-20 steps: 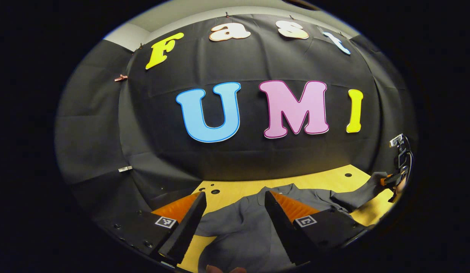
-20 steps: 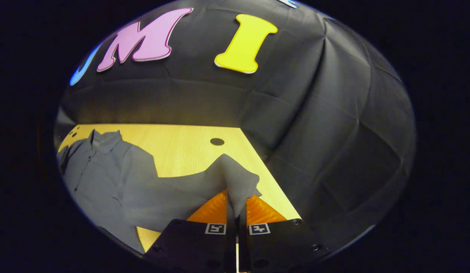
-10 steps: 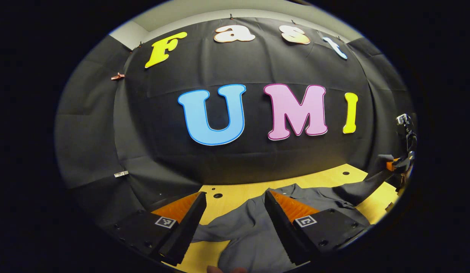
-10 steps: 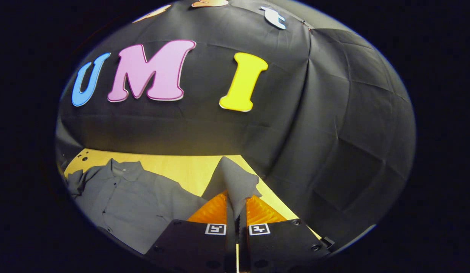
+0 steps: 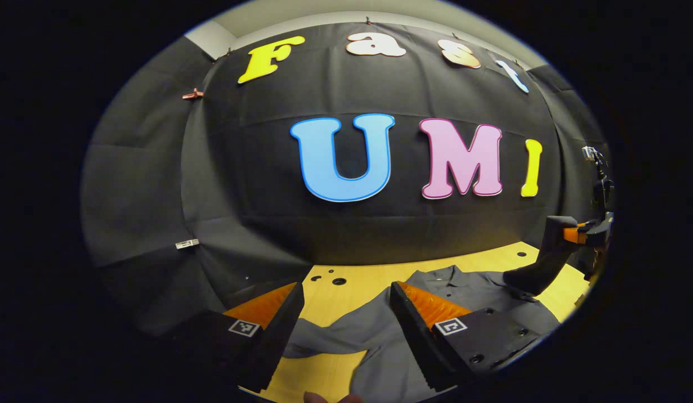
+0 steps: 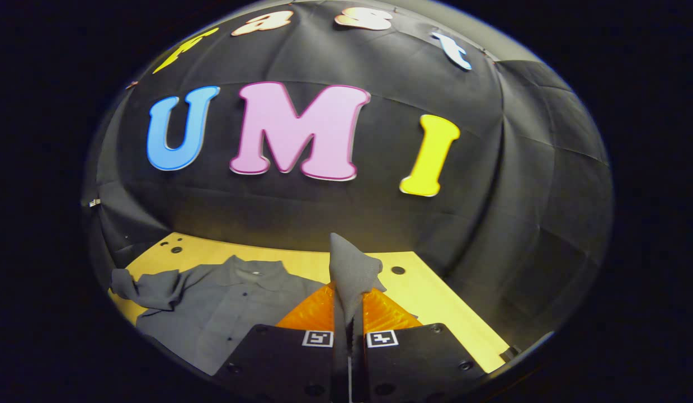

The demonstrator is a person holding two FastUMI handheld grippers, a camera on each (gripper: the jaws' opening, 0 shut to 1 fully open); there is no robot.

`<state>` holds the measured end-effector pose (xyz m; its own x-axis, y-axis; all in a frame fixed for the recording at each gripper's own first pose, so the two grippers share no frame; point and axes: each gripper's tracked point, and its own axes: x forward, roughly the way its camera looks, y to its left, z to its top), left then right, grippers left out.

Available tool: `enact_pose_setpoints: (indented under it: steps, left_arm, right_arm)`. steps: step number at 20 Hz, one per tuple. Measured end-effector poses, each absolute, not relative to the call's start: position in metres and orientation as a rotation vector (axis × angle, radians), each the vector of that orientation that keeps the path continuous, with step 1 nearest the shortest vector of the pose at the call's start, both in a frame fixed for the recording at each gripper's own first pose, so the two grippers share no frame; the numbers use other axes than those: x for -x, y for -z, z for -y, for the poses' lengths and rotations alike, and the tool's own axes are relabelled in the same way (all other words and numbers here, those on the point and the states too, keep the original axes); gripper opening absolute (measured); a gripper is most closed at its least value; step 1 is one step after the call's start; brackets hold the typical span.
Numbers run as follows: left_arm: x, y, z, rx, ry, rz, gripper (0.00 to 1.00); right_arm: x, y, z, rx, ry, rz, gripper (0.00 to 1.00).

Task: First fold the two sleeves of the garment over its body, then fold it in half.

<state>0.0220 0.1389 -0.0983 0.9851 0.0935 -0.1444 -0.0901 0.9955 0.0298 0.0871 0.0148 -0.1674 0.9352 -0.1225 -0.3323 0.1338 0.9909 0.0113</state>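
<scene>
One yellow wooden table point(image 6: 435, 302) against black cloth bears the grey shirt point(image 6: 223, 308), its sleeve point(image 6: 349, 274) clamped by the right hand-held gripper point(image 6: 349, 313).

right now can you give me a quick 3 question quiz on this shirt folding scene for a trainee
1. True or false: the right gripper is shut on a sleeve of the grey shirt.
2. Multiple choice: the left gripper is A) open above the shirt, B) shut on the collar, C) shut on the other sleeve.
3. Fill in: the shirt lies on a ____ table.

Key
1. True: both fingers pinch the lifted sleeve.
2. A: its fingers stand wide apart, holding nothing.
3. Wooden.
</scene>
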Motion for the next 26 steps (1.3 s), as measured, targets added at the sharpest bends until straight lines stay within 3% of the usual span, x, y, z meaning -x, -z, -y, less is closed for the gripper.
enact_pose_setpoints:
  steps: [6, 17, 26]
  left_arm:
    - [-0.025, 0.136, -0.197, -0.007, -0.157, -0.182, 0.98]
    - [-0.059, 0.239, -0.267, -0.021, -0.176, -0.317, 0.98]
    - [-0.094, 0.309, -0.302, 0.081, -0.203, -0.426, 0.98]
  right_arm:
    - [-0.113, 0.18, -0.125, -0.056, -0.013, -0.36, 0.07]
    - [-0.149, 0.289, -0.253, -0.032, -0.142, -0.515, 0.07]
    - [-0.138, 0.357, -0.316, -0.113, -0.232, -0.725, 0.18]
